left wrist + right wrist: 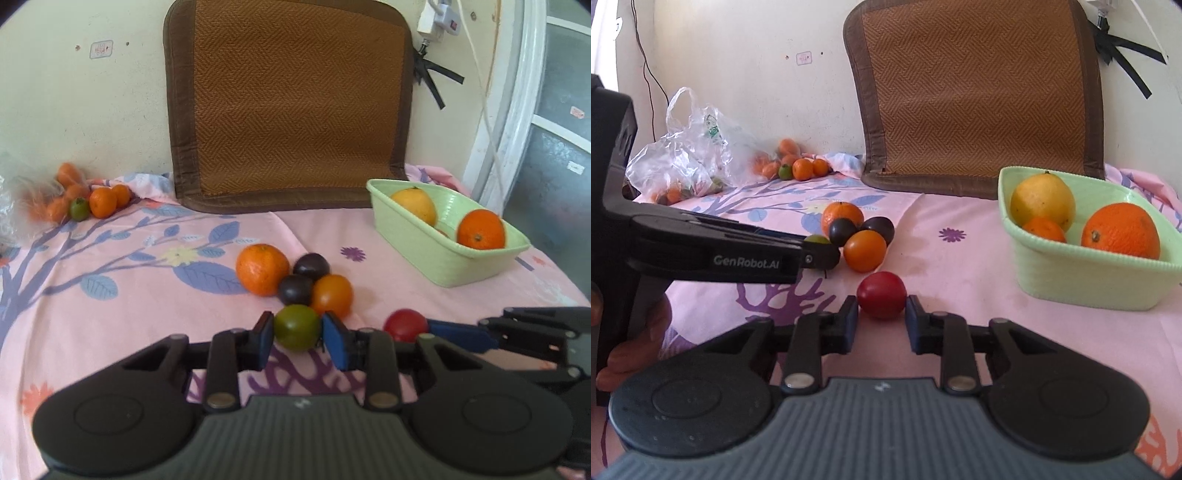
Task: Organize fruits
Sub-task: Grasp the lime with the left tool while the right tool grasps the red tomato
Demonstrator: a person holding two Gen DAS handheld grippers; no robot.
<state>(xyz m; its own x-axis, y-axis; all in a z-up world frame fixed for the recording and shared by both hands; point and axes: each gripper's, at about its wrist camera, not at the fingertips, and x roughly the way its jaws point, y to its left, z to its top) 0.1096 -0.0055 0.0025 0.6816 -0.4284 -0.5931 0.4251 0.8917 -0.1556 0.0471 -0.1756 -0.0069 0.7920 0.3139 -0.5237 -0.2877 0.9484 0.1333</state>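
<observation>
The left gripper [297, 334] has its blue pads closed against both sides of a small green fruit [296, 327] at the near edge of the cluster on the pink floral cloth [110, 332], with an orange tomato-like fruit [331, 295] touching it just behind. The right gripper [881, 317] is closed about a small red fruit [881, 294], which lies alone on the cloth, apart from the cluster and nearer the pale green basket [1082, 280]; its pads look to meet the fruit's flanks, though the contact is hard to make out. Both fruits look light, round, smooth-skinned and fairly firm, so they will likely roll or squirt out if pinched off-centre. Across the widest middle is the safest hold, with modest pressure to avoid bruising. The basket already holds an orange [1121, 230], a yellow citrus [1042, 199] and a small mandarin [1044, 229].
</observation>
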